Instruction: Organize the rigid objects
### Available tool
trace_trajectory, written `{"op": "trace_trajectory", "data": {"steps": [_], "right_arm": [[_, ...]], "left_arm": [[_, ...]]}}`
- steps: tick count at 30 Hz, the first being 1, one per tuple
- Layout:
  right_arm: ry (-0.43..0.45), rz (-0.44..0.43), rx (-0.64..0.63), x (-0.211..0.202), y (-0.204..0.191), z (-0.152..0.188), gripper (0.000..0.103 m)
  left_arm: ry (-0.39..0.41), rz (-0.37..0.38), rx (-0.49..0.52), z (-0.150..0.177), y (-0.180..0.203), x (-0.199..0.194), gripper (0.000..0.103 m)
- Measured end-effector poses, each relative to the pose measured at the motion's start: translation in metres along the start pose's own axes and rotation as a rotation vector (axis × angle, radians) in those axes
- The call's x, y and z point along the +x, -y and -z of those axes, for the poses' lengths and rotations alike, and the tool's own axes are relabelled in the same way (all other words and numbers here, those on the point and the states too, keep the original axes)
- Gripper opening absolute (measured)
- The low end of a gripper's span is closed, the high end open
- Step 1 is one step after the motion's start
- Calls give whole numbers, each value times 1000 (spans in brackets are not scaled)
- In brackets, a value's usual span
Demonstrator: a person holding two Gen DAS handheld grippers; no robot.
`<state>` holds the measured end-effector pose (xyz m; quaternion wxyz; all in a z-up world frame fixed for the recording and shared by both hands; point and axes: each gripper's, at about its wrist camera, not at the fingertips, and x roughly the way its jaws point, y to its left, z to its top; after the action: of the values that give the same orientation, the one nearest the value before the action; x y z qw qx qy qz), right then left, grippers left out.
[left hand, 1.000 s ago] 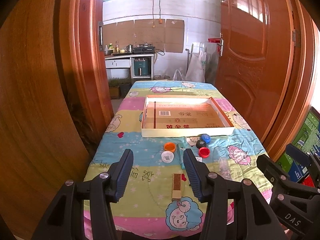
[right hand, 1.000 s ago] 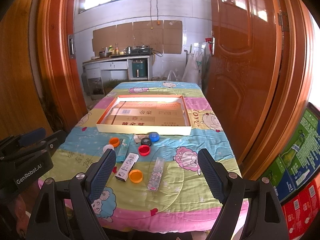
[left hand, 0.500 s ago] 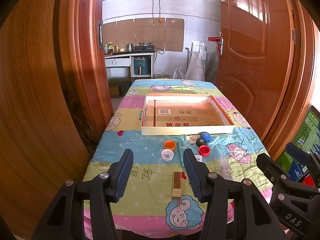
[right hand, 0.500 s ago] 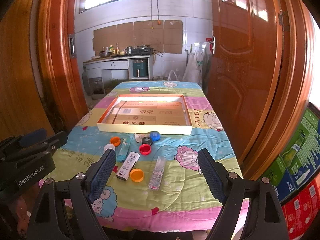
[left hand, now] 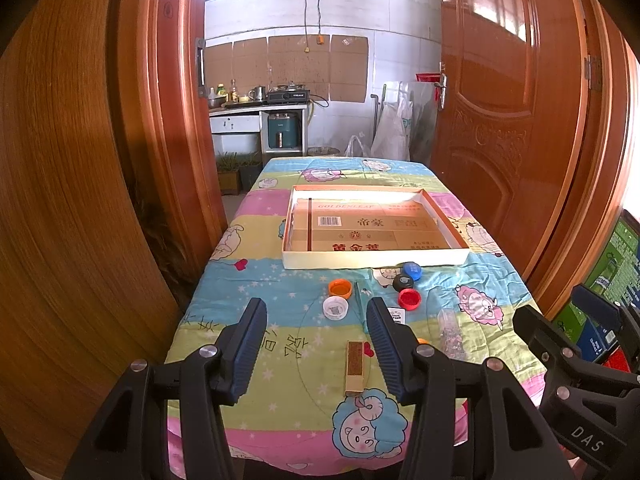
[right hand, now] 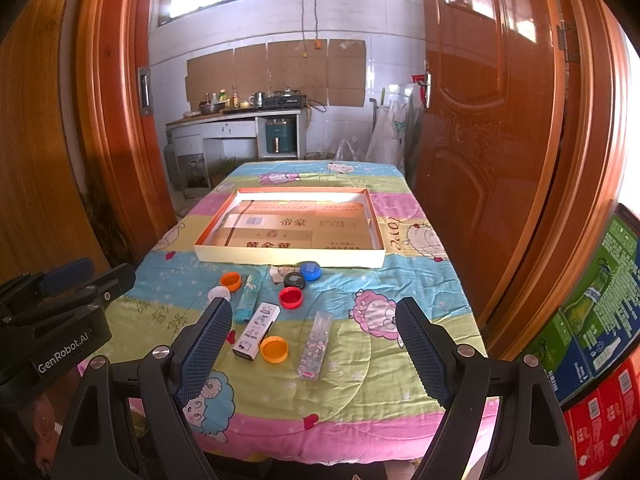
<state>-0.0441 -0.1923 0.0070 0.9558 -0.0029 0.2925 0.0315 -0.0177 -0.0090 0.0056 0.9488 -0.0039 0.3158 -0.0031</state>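
A shallow cardboard tray (left hand: 376, 259) (right hand: 288, 258) lies mid-table on the cartoon-print cloth. In front of it sit loose caps: orange (left hand: 340, 288), white (left hand: 335, 307), black (left hand: 403, 282), blue (left hand: 412, 270) and red (left hand: 409, 299). A narrow brown box (left hand: 355, 367) lies nearest. The right wrist view adds a white printed box (right hand: 256, 330), a second orange cap (right hand: 274, 349), a clear glitter tube (right hand: 316, 344) and a blue lighter-like stick (right hand: 248, 298). My left gripper (left hand: 316, 308) and right gripper (right hand: 313, 306) hover open over the table's near end, holding nothing.
Wooden doors (left hand: 500, 120) and door frames (left hand: 172, 140) flank the table closely on both sides. Printed cartons (right hand: 600, 320) are stacked on the floor at the right. A kitchen counter (right hand: 240, 120) with a stove stands beyond the table's far end.
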Motion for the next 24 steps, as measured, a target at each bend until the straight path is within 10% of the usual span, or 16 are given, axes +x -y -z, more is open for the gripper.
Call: {"op": "trace_trajectory", "data": {"steps": [24], "right_arm": [[-16, -9, -13, 15, -6, 11, 85]], "left_arm": [[-53, 7, -7, 8, -8, 25, 52]]}}
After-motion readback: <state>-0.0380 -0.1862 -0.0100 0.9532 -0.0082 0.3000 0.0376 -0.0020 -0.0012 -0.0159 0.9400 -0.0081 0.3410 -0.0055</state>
